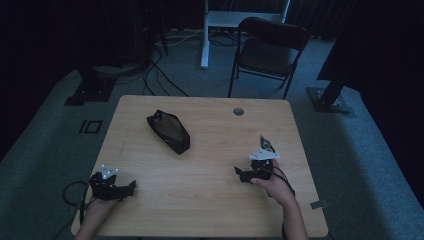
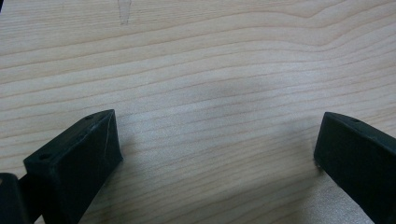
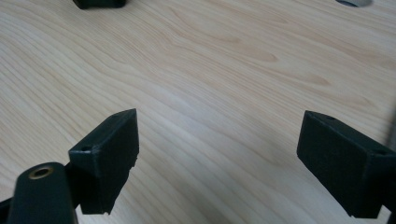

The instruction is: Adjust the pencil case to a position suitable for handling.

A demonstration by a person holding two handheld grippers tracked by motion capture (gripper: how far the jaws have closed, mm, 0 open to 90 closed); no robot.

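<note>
Black pouch [image 1: 168, 131], seemingly unlabelled, on table [image 1: 210, 200]

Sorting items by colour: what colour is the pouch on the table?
Black; the pouch shows best in the high view.

No legible text, label or number on anything in view.

Table [image 1: 210, 170]: pale wood with wavy brown grain, running beneath and between both pairs of jaws. Left gripper [image 2: 217, 140] and right gripper [image 3: 217, 144]: matte black jaws, each gripper topped by a light grey plate. Pouch [image 1: 168, 131], ahead of the left gripper: black. Grommet [image 1: 238, 111], beyond the right gripper: grey.
</note>
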